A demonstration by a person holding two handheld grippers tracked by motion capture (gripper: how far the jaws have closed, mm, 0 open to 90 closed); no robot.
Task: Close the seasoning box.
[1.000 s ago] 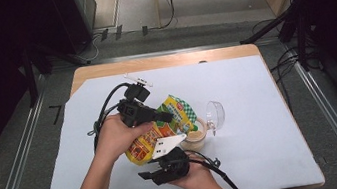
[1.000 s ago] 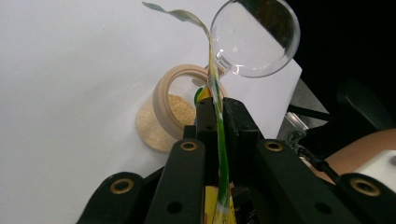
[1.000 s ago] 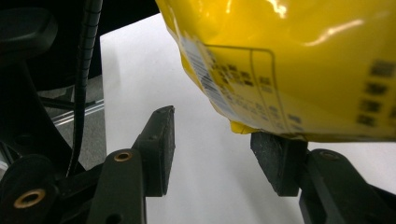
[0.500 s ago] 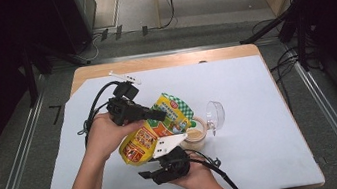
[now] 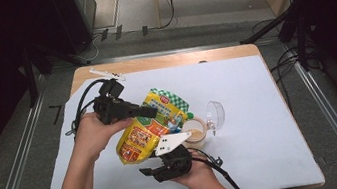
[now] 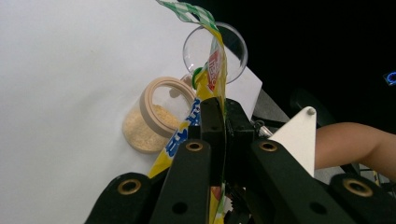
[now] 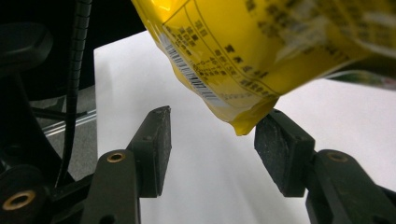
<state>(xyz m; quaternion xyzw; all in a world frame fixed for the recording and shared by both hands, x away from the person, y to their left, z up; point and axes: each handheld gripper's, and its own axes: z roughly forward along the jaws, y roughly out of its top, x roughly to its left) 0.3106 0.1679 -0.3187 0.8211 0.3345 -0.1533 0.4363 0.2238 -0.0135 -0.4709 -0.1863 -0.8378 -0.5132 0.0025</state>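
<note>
Lifted and swung leftward since the earlier frame — yellow pouch (image 5: pixel 148 125) clamped in left hand-held gripper (image 5: pixel 151 112), long axis slanting down toward right hand-held gripper (image 7: pixel 212 149), jaws just opening, bottom corner between them unpressed, above desk (image 5: pixel 267 160) beside jar (image 5: pixel 196 133).

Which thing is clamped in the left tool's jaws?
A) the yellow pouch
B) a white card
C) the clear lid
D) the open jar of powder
A: the left tool has its jaws shut on the yellow pouch, with the jar standing apart below it.

yellow pouch (image 7: pixel 261 51) corner — parted claw (image 7: pixel 212 140)
</note>
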